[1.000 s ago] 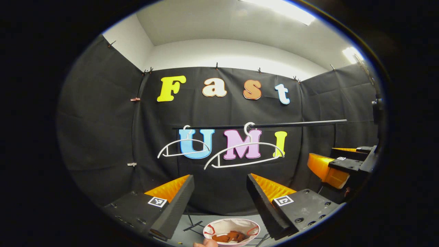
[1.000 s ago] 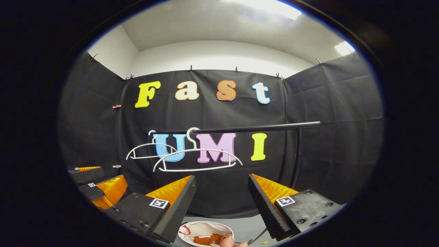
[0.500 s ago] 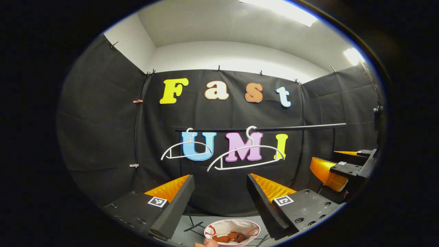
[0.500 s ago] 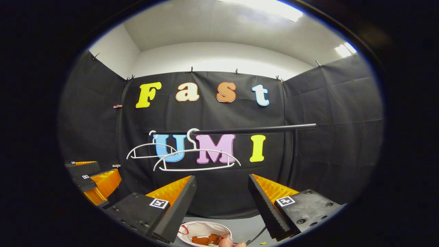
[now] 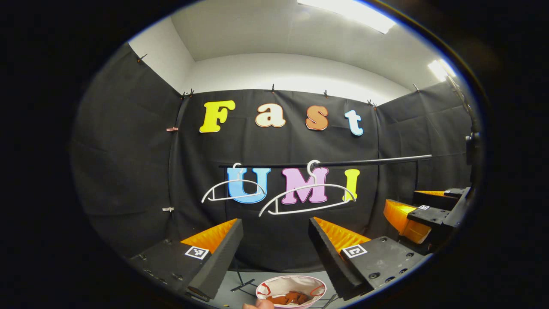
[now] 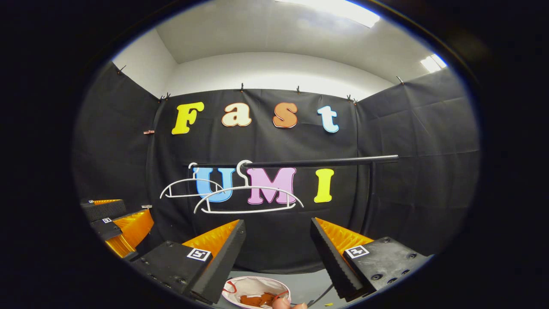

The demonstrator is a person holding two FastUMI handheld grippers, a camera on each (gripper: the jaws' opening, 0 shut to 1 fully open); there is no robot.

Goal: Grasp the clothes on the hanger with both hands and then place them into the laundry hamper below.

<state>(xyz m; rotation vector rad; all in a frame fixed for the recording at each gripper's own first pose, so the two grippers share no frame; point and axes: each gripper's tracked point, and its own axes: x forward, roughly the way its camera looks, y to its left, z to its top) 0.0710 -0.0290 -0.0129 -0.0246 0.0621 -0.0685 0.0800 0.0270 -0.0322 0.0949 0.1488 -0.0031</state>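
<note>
Left gripper view has the left gripper (image 5: 274, 249) at 6 o'clock, jaws spread wide with nothing between them. Past its fingers, at about 12 o'clock from the gripper, a dark rail (image 5: 326, 163) carries two white hangers (image 5: 306, 195), both bare. The laundry hamper (image 5: 291, 285) sits low at 6 o'clock, and the orange-brown clothes (image 5: 289, 297) lie inside it. The right gripper (image 5: 422, 212) shows at 3 o'clock in this view.

In the right gripper view, the right gripper's own jaws are equally wide apart and hold nothing; the near hanger (image 6: 248, 199) hangs at 12 o'clock above them, the hamper at 6 o'clock, and the left gripper at 9 o'clock. A fingertip (image 6: 283, 304) peeks in at the very bottom edge.

Judging by the bare hangers and the cloth in the hamper, the placing looks done, so the step in hand is most likely drawing both grippers clear. To do it well, keep both jaws open, pull back level and together, and stay below the rail so no finger snags a hanger.
</note>
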